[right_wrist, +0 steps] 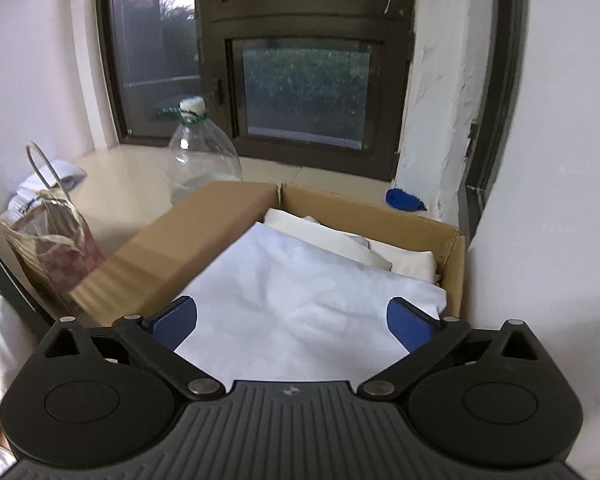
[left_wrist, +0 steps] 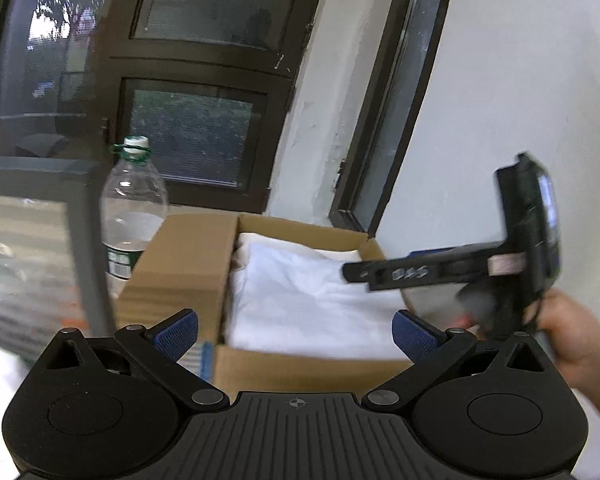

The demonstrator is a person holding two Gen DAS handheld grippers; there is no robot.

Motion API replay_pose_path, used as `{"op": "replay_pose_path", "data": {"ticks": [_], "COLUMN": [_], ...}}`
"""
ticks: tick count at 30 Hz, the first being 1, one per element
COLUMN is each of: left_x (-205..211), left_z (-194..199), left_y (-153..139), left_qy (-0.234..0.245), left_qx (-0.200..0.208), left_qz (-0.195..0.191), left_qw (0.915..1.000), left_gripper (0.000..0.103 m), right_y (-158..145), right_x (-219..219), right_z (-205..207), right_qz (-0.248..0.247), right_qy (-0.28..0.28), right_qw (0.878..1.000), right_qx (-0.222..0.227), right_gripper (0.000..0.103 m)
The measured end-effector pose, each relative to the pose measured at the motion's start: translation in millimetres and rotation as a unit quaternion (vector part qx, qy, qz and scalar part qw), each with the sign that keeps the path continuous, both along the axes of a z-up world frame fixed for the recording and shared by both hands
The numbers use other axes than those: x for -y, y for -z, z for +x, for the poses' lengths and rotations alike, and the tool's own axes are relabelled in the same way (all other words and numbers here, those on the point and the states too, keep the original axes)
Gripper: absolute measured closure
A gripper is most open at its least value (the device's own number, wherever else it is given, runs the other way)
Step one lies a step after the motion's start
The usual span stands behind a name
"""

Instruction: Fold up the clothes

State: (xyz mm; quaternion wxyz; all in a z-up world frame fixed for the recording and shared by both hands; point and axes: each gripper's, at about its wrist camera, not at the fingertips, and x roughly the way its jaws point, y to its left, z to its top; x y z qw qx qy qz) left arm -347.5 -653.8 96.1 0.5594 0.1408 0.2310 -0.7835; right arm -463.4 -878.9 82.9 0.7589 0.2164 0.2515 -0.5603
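Observation:
A folded white garment [left_wrist: 300,300] lies on top inside an open cardboard box [left_wrist: 180,264]; it also shows in the right wrist view [right_wrist: 300,304] in the box [right_wrist: 204,236], over cream folded clothes [right_wrist: 340,236]. My left gripper [left_wrist: 296,334] is open and empty, just before the box's near wall. My right gripper [right_wrist: 292,322] is open and empty, low over the white garment. The right gripper's body [left_wrist: 500,264] shows in the left wrist view, held by a hand over the box's right side.
A clear plastic bottle [left_wrist: 134,208] stands left of the box, also in the right wrist view [right_wrist: 200,160]. A paper bag with handles [right_wrist: 56,240] stands at left. A blue object [right_wrist: 404,200] lies on the sill behind the box. Window and white wall are behind.

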Motion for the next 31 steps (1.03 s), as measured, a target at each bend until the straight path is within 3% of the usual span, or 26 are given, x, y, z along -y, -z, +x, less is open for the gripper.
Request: {"op": "replay_pose_path", "data": {"ticks": [10,17,24,31], "left_x": [-70.5,-127.9,-182.8,-219.9], "left_z": [26.1,49.7,54.8,65.6], "left_y": [1.2,5.6,8.3,16.3], "left_qy": [-0.036,-0.035,-0.057,-0.045], "left_qx": [0.067,0.074,0.112,0.094], "left_qz": [0.021,0.039,0.036,0.057], "left_qw": [0.9969,0.9958,0.9915,0.9929], "left_gripper": [0.000,0.000,0.000,0.000], "right_y": [-21.2,-19.9,-17.6,-12.8], "right_x": [-97.1,-161.1,-219.2,-262.8], "right_z": [16.3,33.9,57.8,74.2], "right_qz": [-0.013,-0.003,0.001,0.009], "right_qy": [0.033,0.045,0.040,0.040], "right_qw": [0.999,0.999,0.999,0.999], "right_qx": [0.005,0.006,-0.002,-0.005], "right_gripper": [0.001,0.001,0.001,0.001]}}
